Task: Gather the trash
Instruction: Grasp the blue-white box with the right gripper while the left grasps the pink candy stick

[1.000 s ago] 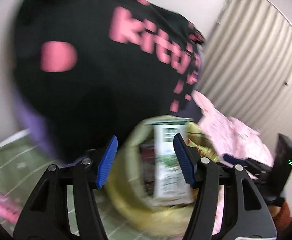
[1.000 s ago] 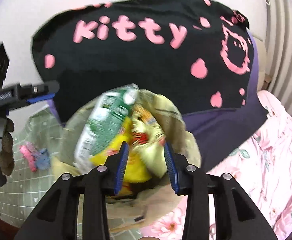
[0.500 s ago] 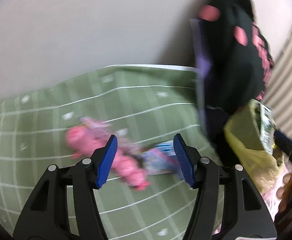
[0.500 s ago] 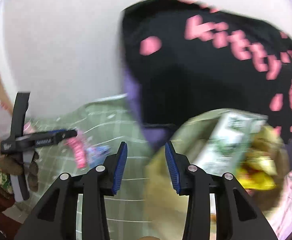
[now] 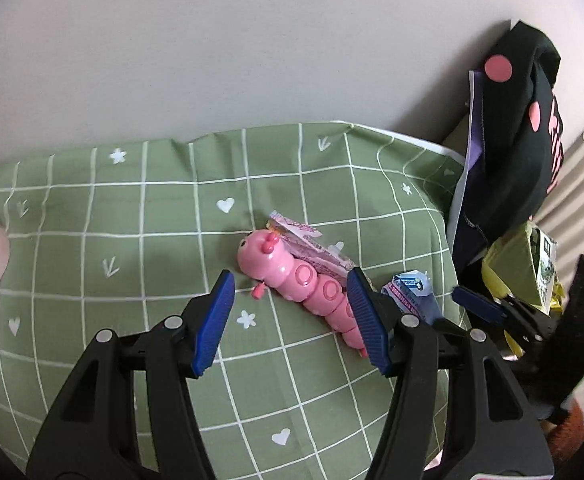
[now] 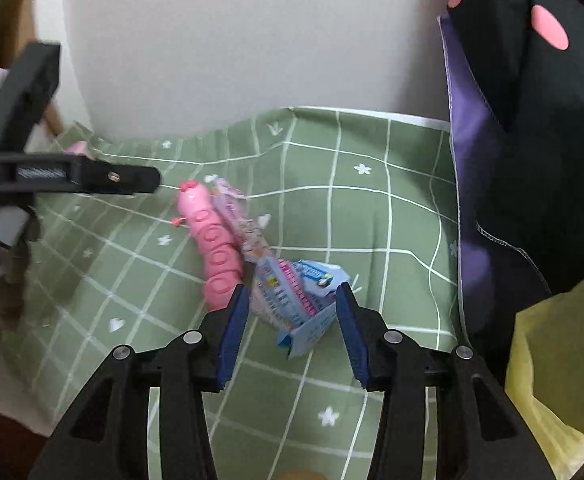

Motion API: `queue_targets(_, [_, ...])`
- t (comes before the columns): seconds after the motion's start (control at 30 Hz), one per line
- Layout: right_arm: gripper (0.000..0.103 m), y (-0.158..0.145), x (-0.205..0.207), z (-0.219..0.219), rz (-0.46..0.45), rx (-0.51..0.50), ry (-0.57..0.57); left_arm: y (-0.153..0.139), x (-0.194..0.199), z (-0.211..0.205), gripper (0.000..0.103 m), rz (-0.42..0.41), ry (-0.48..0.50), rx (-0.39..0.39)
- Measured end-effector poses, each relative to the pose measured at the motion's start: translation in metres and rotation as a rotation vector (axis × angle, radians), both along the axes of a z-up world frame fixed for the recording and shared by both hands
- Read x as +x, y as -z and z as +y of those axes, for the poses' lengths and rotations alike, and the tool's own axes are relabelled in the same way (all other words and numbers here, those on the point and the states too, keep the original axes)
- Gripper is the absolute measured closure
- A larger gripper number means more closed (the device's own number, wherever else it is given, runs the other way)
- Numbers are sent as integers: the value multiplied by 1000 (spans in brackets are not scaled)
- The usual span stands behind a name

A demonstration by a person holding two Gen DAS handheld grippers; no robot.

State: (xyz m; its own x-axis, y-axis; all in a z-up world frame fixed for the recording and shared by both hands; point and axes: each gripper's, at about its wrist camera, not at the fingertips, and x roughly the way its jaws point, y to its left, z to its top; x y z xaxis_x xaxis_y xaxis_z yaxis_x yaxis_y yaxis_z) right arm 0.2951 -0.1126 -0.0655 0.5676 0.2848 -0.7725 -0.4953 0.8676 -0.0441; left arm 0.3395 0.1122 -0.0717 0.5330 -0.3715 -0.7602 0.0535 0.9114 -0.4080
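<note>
On the green checked cloth point(image 5: 132, 216) lie a pink caterpillar toy point(image 5: 292, 276), a pink wrapper point(image 5: 311, 244) beside it and a crumpled blue wrapper point(image 5: 409, 290). My left gripper point(image 5: 292, 320) is open and empty, just in front of the toy. My right gripper point(image 6: 290, 328) is open and empty, its jaws on either side of the blue wrapper point(image 6: 295, 298), which lies just beyond the tips. The toy point(image 6: 214, 244) and the pink wrapper point(image 6: 240, 220) lie to its left. A yellow trash bag point(image 6: 555, 364) holding cartons hangs at the far right.
A black garment with pink print point(image 6: 531, 120) over purple fabric point(image 6: 471, 184) hangs at the cloth's right edge. A white wall point(image 5: 252, 48) stands behind. The trash bag point(image 5: 519, 268) also shows in the left wrist view, behind the right gripper's body.
Both grippers swung left, away from the trash bag and garment, and down toward the cloth. The toy and wrappers are now close in front of both grippers.
</note>
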Motion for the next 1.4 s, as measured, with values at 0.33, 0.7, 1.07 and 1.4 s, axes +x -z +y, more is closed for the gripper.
queue_targets(0.33, [60, 23, -19, -40, 73, 129, 158, 19, 47, -67, 48, 106, 252, -53])
queue_targets(0.7, [60, 26, -29, -70, 86, 173, 218, 40, 48, -73, 48, 149, 262, 33])
queue_targets(1.07, [57, 43, -32, -58, 155, 126, 188, 46, 65, -80, 62, 162, 99, 72])
queue_targets(1.4, [48, 48, -33, -41, 170, 36, 160, 50, 35, -39, 88, 159, 132, 52])
